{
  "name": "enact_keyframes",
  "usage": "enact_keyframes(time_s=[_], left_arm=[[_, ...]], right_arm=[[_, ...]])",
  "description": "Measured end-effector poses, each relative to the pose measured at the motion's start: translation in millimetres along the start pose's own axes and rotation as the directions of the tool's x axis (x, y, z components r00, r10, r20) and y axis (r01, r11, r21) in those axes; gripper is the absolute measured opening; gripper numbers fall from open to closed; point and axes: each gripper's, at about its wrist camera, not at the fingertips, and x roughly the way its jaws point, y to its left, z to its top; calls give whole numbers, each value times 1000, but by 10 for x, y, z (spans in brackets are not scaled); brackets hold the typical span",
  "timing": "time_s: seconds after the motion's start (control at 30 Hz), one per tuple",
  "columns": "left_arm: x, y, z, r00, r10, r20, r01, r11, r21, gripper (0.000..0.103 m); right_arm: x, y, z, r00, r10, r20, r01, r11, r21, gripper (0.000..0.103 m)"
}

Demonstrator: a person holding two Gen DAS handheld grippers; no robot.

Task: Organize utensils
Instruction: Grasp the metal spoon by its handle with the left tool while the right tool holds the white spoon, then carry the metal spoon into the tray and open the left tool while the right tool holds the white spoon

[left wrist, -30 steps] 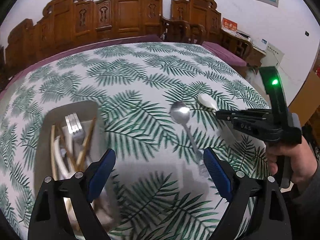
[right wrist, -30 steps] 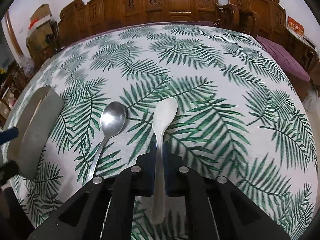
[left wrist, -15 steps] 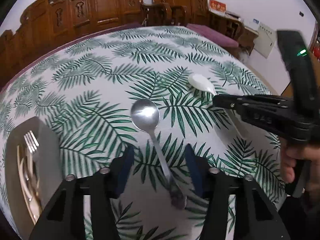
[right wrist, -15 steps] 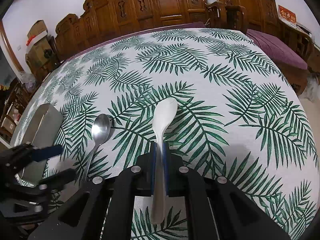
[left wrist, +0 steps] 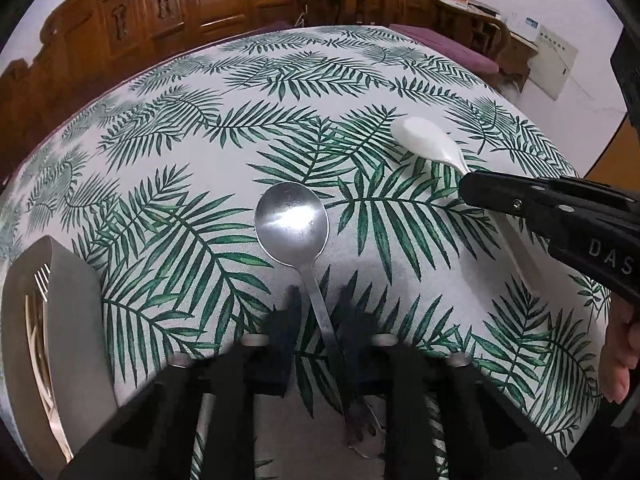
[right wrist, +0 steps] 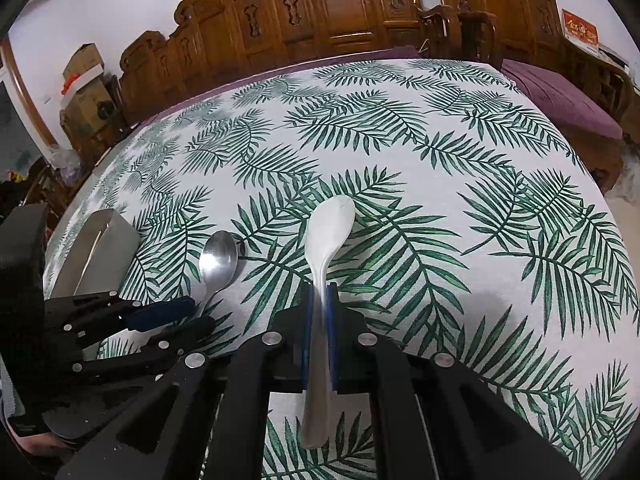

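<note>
A metal spoon lies on the palm-leaf tablecloth, bowl pointing away, and also shows in the right wrist view. My left gripper is low over its handle. The jaws are closing, with the handle between them and a thin gap still on each side. My right gripper is shut on the handle of a white spoon, whose bowl stays close to the cloth. That white spoon and the right gripper appear at the right in the left wrist view.
A grey metal utensil holder stands at the left with a fork and wooden sticks inside. It is also seen as the utensil holder beyond the left gripper. Carved wooden chairs line the far table edge.
My left gripper moved right from the holder and down over the metal spoon's handle, its jaws narrowing from wide apart to nearly touching it. The right gripper kept its hold on the white spoon.
</note>
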Motion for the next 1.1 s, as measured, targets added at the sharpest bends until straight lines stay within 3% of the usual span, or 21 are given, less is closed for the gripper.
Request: enact_keyframes(time_s=[0.37,1.1], left_arm=[[-164,66,-126,1000,2,6,-2,1000,17,5],[-1007,561,-259,993,28,117,-23,999,-40,5]], right_arm=[[4,99,-13,1000,16,-2,-16,999,-29,8],[13,482,-101,999,45,-20,-47,991,-125,8]])
